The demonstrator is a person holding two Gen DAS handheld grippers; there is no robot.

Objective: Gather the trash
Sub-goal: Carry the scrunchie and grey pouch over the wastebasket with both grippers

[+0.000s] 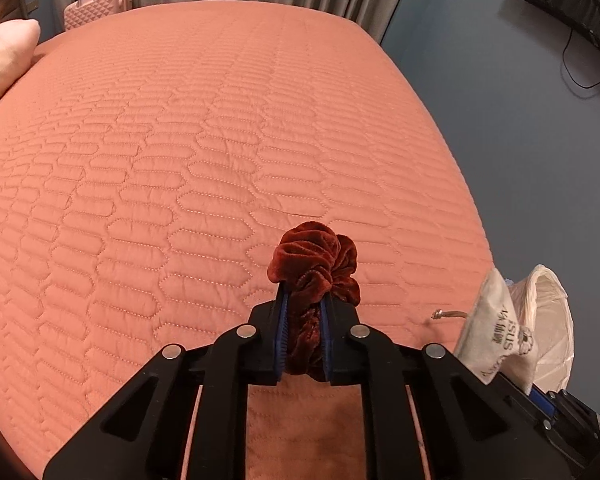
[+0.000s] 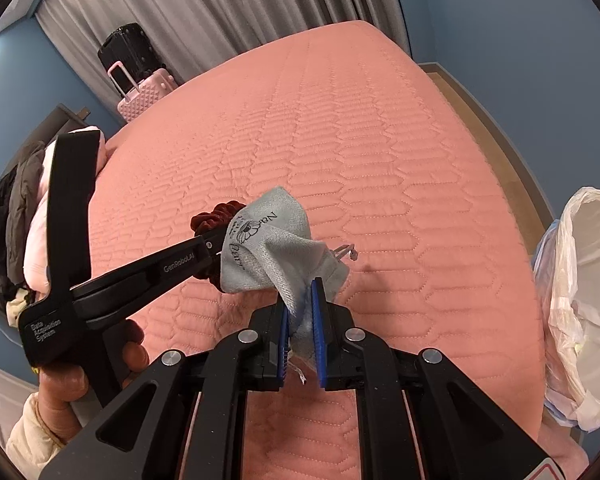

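L gripper (image 1: 304, 320): clamped on dark-red velvet scrunchie (image 1: 316, 264), lifted over pink quilted bed (image 1: 180, 140). R gripper (image 2: 302, 332): clamped on grey drawstring pouch (image 2: 268, 244). White bin bag (image 2: 584, 300) beside bed, R edge.

Each handheld black plastic two-finger gripper (image 1: 304, 320) carries blue ribbed pads (image 2: 318, 332) inside angular linkage arms, pinned by round silver rivets (image 2: 355, 334). The left gripper (image 2: 216, 240) bears white lettering on its side, "GenRobot.AI" and "Data Acquisition System". A cream padded sleeve (image 2: 32, 436) covers the left wrist.
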